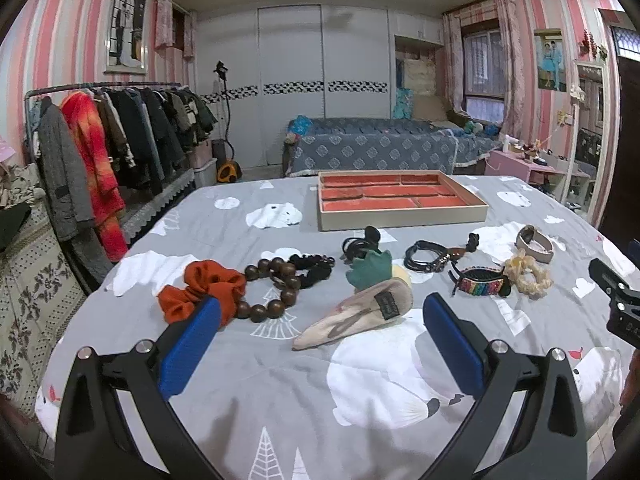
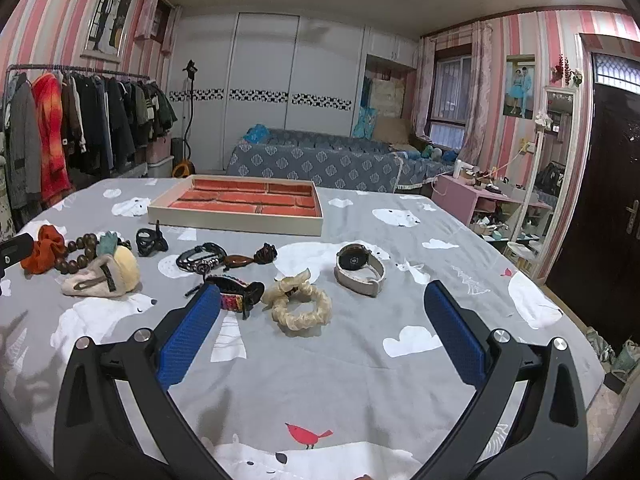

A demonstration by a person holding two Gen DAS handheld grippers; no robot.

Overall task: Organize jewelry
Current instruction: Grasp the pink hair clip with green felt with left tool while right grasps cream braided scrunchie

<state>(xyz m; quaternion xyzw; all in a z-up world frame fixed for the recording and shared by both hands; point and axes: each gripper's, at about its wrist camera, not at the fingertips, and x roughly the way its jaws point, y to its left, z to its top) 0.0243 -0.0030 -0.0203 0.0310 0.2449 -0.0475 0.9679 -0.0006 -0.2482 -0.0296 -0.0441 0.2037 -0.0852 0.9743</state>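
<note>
**Both grippers held wide above the bedspread, holding nothing**

The left gripper (image 1: 320, 320) hovers low over the grey bedspread (image 1: 280, 392), its blue pads spread wide with nothing between them. The right gripper (image 2: 322, 312) is posed likewise, jaws apart and holding nothing.

Bare cloth lies in front of each gripper, and the bed's right edge (image 2: 576, 320) drops to the floor.

The jewelry tray (image 2: 236, 222), beige with orange-lined compartments, sits at the far side. Before it lie an orange scrunchie (image 1: 200, 288), brown wooden beads (image 1: 276, 280), a carrot-shaped hair clip (image 1: 360, 312), black cord bracelets (image 1: 428, 258), a rainbow hair clip (image 1: 480, 284), a cream scrunchie (image 2: 300, 304) and a watch (image 2: 360, 268), all near one another.
</note>
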